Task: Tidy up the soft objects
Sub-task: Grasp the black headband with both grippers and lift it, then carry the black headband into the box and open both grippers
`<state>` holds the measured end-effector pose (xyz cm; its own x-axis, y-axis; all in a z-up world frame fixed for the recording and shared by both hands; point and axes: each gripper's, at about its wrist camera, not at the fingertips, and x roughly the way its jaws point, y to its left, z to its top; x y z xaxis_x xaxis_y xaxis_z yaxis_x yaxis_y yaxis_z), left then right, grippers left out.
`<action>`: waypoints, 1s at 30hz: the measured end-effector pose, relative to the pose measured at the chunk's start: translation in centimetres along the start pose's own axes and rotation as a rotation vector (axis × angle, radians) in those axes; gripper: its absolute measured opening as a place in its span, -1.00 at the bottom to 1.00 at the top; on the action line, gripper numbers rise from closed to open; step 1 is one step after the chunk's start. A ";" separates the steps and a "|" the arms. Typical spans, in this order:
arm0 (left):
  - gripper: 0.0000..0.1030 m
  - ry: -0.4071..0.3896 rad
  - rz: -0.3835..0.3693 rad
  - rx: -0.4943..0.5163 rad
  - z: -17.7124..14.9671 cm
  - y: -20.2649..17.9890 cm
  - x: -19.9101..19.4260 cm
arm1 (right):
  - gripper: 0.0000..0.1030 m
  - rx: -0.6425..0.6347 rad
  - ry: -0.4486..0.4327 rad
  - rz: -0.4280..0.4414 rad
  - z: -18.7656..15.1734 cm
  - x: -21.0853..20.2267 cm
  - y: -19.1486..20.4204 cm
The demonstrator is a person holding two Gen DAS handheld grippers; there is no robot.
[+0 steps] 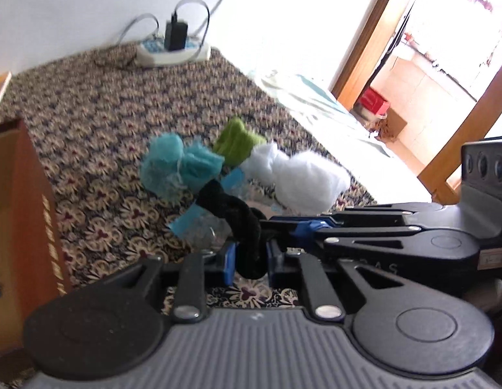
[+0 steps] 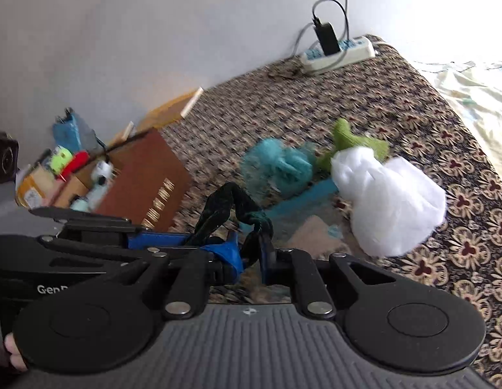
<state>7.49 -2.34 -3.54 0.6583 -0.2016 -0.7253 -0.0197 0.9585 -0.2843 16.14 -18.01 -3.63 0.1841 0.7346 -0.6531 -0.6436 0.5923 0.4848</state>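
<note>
Left gripper [image 1: 251, 259] is clenching the black fuzzy strip [image 1: 231, 207], blue pads pinching its near end. The strip is running up toward 11 o'clock from the jaws, twisted like a rope. Right gripper [image 2: 249, 259] is also clamped on the same strip [image 2: 218, 207], which here is looping up at 11 o'clock and coming back down into the pads. Judging by this, both hands are holding one piece at two spots, probably to keep it taut for straightening or folding, since a limp strip sags with a single grip.

In the left wrist view the right gripper [image 1: 307, 228] is coming in from 3 o'clock, tip right beside the strip. In the right wrist view the left gripper [image 2: 215, 248] is coming in from 9 o'clock, blue pad touching the strip.

Beyond the jaws, a clear plastic bag with blue edging [image 1: 202, 223] is lying on the patterned cover [image 1: 98, 123], likely the pouch for the soft pieces; can't tell for sure. At 12 o'clock a teal puff [image 1: 173, 165], green cloth [image 1: 236, 141] and white fluffy cloth [image 1: 302, 178] are sitting bunched together, touching, apparently waiting to be sorted.

At 9 o'clock a brown box [image 2: 147, 181] is standing open with small toys inside. A power strip [image 2: 338, 52] is sitting far at 1 o'clock by the wall [image 2: 121, 32]. Frames are blurred.
</note>
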 end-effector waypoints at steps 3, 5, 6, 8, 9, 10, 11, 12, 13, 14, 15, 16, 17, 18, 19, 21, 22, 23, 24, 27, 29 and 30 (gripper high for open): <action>-0.77 -0.053 -0.006 -0.003 0.2 0.4 -2.4 | -1.00 0.031 -0.036 0.053 0.6 -0.5 0.8; -0.77 -0.090 -0.001 0.000 0.4 0.6 -4.0 | -1.00 0.043 -0.060 0.089 1.1 -0.9 1.6; -0.77 -0.109 0.005 0.003 0.3 0.8 -4.9 | -1.00 0.044 -0.071 0.107 1.4 -0.9 2.1; -0.77 -0.145 0.019 0.000 0.3 1.4 -6.5 | -1.00 0.039 -0.089 0.136 1.9 -0.9 3.3; -0.77 -0.162 0.027 -0.006 0.3 1.8 -7.5 | -1.00 0.032 -0.094 0.149 2.1 -0.7 4.0; -0.77 -0.174 0.034 -0.010 0.2 2.3 -8.1 | -1.00 0.024 -0.097 0.161 2.4 -0.6 4.7; -0.77 -0.188 0.045 -0.017 0.0 2.9 -9.0 | -1.00 0.013 -0.100 0.172 2.6 -0.3 5.4; -0.77 -0.196 0.054 -0.023 -0.1 3.4 -9.6 | -1.00 -0.002 -0.101 0.184 2.8 0.1 6.3; -0.77 -0.204 0.064 -0.033 -0.2 4.1 -10.3 | -1.00 -0.015 -0.100 0.192 3.0 0.5 7.0; -0.77 -0.211 0.072 -0.041 -0.4 4.8 -10.9 | -1.00 -0.030 -0.098 0.200 3.2 1.0 7.9; -0.77 -0.217 0.080 -0.053 -0.6 5.6 -11.4 | -1.00 -0.043 -0.096 0.207 3.3 1.5 8.8; -0.77 -0.221 0.088 -0.065 -0.8 6.3 -11.9 | -1.00 -0.053 -0.094 0.214 3.5 2.0 9.5; -0.77 -0.227 0.098 -0.076 -0.9 7.1 -12.4 | -1.00 -0.063 -0.091 0.220 3.6 2.6 10.4; -0.77 -0.232 0.107 -0.085 -1.1 7.8 -12.8 | -1.00 -0.074 -0.089 0.226 3.7 3.2 11.2; -0.77 -0.236 0.119 -0.095 -1.4 8.7 -13.3 | -1.00 -0.085 -0.087 0.232 3.8 3.7 11.9; -0.77 -0.239 0.135 -0.109 -1.8 9.9 -13.8 | -1.00 -0.109 -0.083 0.235 3.8 4.9 13.4; -0.77 -0.241 0.142 -0.117 -1.9 10.7 -14.1 | -1.00 -0.119 -0.080 0.233 3.7 5.4 13.9; -0.77 -0.240 0.147 -0.124 -1.9 11.4 -14.0 | -1.00 -0.130 -0.078 0.230 3.8 6.0 14.5; -0.77 -0.239 0.152 -0.131 -1.9 12.1 -14.1 | -1.00 -0.138 -0.076 0.226 3.8 6.6 15.0; -0.77 -0.238 0.169 -0.141 -1.7 14.2 -14.1 | -1.00 -0.152 -0.077 0.212 4.0 8.5 16.3; -0.76 -0.230 0.183 -0.142 -1.6 15.5 -13.9 | -1.00 -0.158 -0.081 0.195 4.2 9.5 16.9; -0.76 -0.226 0.196 -0.142 -1.5 16.1 -13.7 | -1.00 -0.161 -0.085 0.186 4.3 10.0 17.2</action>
<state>-2.99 15.59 0.91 0.7820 0.0487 -0.6214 -0.2564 0.9338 -0.2494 10.10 0.97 0.66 0.1094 0.8551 -0.5068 -0.7811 0.3893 0.4882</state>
